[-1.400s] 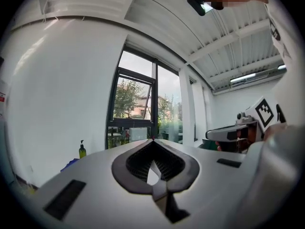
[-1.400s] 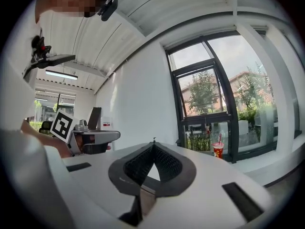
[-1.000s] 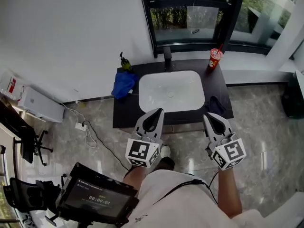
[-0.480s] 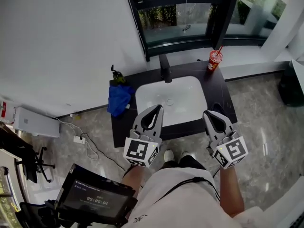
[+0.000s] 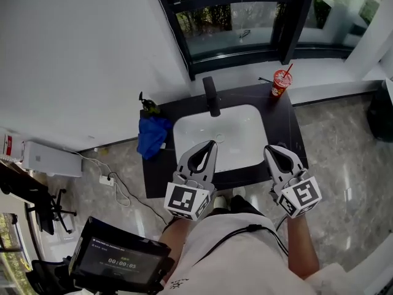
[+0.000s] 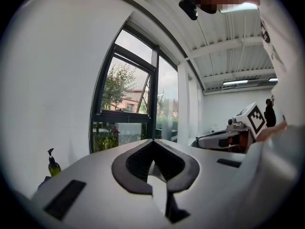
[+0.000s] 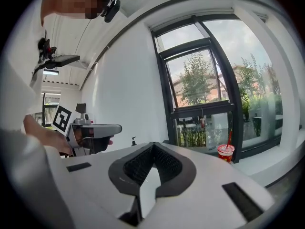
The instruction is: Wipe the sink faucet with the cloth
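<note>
The reach looks to be in hand: left gripper [image 5: 210, 145] and right gripper [image 5: 271, 150], both pressed together and empty, hang before the sink [image 5: 236, 128], faucet [image 5: 210, 96] at its back, the blue cloth [image 5: 151, 135] left of it probably needing a spread-jaw pickup next

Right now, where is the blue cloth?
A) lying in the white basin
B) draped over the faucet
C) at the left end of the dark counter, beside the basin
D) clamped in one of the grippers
C: the blue cloth sits bunched at the left end of the dark counter, left of the white basin and apart from the black faucet.
</note>
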Demonstrator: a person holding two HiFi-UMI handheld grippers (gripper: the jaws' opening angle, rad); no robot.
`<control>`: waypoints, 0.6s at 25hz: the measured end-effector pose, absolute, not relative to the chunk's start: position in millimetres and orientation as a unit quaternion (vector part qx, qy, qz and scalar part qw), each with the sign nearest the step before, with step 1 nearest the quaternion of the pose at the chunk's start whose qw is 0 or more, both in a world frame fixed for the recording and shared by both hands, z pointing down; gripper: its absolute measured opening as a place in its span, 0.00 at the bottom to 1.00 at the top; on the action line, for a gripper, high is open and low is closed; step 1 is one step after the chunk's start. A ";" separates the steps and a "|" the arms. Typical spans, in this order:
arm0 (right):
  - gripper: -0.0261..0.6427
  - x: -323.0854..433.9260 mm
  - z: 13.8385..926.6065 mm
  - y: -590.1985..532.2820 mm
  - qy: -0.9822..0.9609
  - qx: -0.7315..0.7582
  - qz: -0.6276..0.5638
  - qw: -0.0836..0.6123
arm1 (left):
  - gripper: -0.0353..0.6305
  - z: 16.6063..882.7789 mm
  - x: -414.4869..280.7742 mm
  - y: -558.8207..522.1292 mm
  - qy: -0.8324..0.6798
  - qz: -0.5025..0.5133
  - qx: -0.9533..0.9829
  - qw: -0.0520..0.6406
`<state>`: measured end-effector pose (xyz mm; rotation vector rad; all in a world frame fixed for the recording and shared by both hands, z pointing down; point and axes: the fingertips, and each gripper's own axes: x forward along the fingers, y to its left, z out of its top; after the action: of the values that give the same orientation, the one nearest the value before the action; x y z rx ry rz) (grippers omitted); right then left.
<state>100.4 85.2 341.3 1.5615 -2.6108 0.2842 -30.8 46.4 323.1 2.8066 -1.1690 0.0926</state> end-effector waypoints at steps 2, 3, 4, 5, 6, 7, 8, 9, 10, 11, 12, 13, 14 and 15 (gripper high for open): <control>0.04 109.7 339.8 74.3 -0.855 0.510 0.089 0.037 | 0.04 323.0 -19.9 37.2 -0.385 0.033 0.921 0.050; 0.04 115.0 340.6 69.3 -0.855 0.509 0.089 0.035 | 0.04 323.9 -13.6 32.7 -0.385 0.035 0.921 0.050; 0.04 120.7 342.5 64.2 -0.856 0.509 0.088 0.034 | 0.04 325.2 -6.5 28.0 -0.384 0.036 0.921 0.049; 0.04 126.8 345.0 58.9 -0.856 0.509 0.087 0.034 | 0.04 326.8 1.4 22.9 -0.382 0.037 0.922 0.048; 0.04 133.2 347.4 54.1 -0.855 0.510 0.088 0.034 | 0.04 328.7 10.0 18.1 -0.378 0.038 0.924 0.046; 0.04 140.0 349.3 50.6 -0.853 0.513 0.091 0.032 | 0.04 331.2 19.5 14.2 -0.372 0.039 0.926 0.046; 0.04 147.4 350.9 48.2 -0.850 0.517 0.094 0.028 | 0.04 334.3 30.2 11.2 -0.364 0.041 0.929 0.048; 0.04 155.4 352.8 46.5 -0.847 0.523 0.096 0.025 | 0.04 338.0 42.5 9.0 -0.353 0.043 0.933 0.049; 0.04 164.2 355.6 45.4 -0.841 0.531 0.098 0.024 | 0.04 342.3 57.1 7.7 -0.338 0.046 0.938 0.051; 0.04 173.8 359.9 45.0 -0.835 0.540 0.099 0.024 | 0.04 347.1 73.5 7.4 -0.320 0.051 0.944 0.053; 0.04 183.9 365.8 45.4 -0.828 0.551 0.101 0.026 | 0.04 352.5 90.3 7.7 -0.301 0.058 0.950 0.053; 0.04 193.7 373.1 46.5 -0.821 0.561 0.103 0.031 | 0.04 358.1 106.3 8.5 -0.282 0.066 0.956 0.053; 0.04 202.6 380.9 48.5 -0.813 0.572 0.106 0.036 | 0.04 363.8 120.7 10.0 -0.264 0.074 0.960 0.052; 0.04 210.6 388.3 52.1 -0.804 0.583 0.110 0.040 | 0.04 369.5 133.9 12.9 -0.244 0.081 0.965 0.049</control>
<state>210.6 52.1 388.3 1.7857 -2.4642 0.3377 133.9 12.9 369.5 2.9412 -0.7428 0.2458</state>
